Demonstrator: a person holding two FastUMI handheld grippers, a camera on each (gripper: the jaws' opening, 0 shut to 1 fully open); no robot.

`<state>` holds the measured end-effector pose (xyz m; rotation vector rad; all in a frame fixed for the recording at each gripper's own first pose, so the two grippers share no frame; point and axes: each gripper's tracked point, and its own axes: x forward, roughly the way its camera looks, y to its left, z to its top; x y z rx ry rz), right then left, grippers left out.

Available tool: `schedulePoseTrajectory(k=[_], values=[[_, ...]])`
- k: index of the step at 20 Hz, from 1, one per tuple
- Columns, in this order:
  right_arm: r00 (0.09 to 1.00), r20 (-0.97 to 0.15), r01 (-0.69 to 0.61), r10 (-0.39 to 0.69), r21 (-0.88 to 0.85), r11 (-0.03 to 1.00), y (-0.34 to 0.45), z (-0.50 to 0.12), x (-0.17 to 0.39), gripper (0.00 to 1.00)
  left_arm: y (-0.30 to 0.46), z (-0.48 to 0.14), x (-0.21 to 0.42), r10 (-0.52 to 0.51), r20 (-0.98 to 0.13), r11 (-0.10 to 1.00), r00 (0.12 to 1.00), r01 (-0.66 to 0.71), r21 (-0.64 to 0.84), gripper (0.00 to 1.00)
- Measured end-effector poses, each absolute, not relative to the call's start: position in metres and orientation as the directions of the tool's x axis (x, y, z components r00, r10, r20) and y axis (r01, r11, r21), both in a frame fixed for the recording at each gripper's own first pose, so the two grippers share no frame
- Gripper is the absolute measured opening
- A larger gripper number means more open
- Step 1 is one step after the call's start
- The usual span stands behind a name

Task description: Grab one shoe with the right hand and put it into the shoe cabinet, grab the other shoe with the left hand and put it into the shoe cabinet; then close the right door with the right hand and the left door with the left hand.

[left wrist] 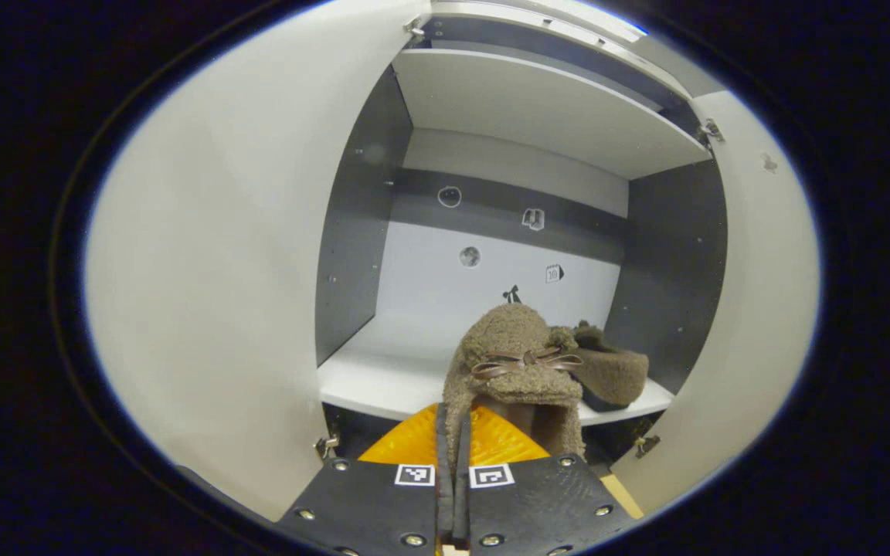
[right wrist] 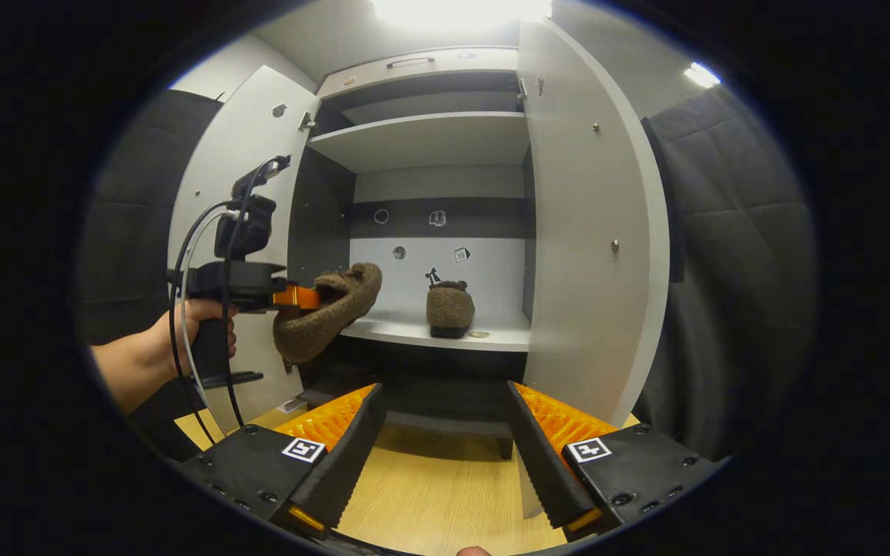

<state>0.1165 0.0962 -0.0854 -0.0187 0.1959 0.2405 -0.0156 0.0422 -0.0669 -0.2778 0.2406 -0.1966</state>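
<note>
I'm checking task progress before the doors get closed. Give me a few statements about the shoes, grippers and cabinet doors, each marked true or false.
1. The left gripper is shut on a brown fuzzy slipper. True.
2. Both slippers rest on the cabinet shelf. False: only the second slipper sits there; the other is held in the air in front of it.
3. The right gripper is open and holds nothing. True.
4. The right door is closed. False: both it and the left door stand open.
</note>
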Motion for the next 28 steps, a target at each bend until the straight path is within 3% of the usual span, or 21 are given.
schedulePoseTrajectory(k=[9, 17, 24, 26, 28], values=[[0.967, -0.206, -0.154, 0.150, -0.005, 0.988, 0.084, -0.089, 0.123, 0.98, 0.044, -0.070, -0.023, -0.231, -0.155, 0.936, 0.961, 0.176, -0.305, 0.01], [0.968, -0.232, -0.104, 0.099, -0.011, 0.994, 0.076, -0.098, 0.123, 0.98, 0.041, -0.082, -0.012, -0.210, -0.253, 0.945, 0.944, 0.130, -0.301, 0.02], [0.966, -0.239, -0.103, 0.099, -0.003, 0.995, 0.073, -0.098, 0.121, 0.98, 0.034, -0.056, -0.014, -0.203, -0.250, 0.966, 0.947, 0.151, -0.212, 0.02], [0.967, -0.232, -0.111, 0.106, -0.006, 0.994, 0.072, -0.097, 0.120, 0.97, 0.038, -0.054, -0.014, -0.181, -0.242, 0.974, 0.953, 0.138, -0.181, 0.09], [0.967, -0.228, -0.117, 0.113, -0.007, 0.993, 0.070, -0.094, 0.117, 0.97, 0.047, -0.053, -0.012, -0.151, -0.249, 0.980, 0.957, 0.113, -0.162, 0.34]])
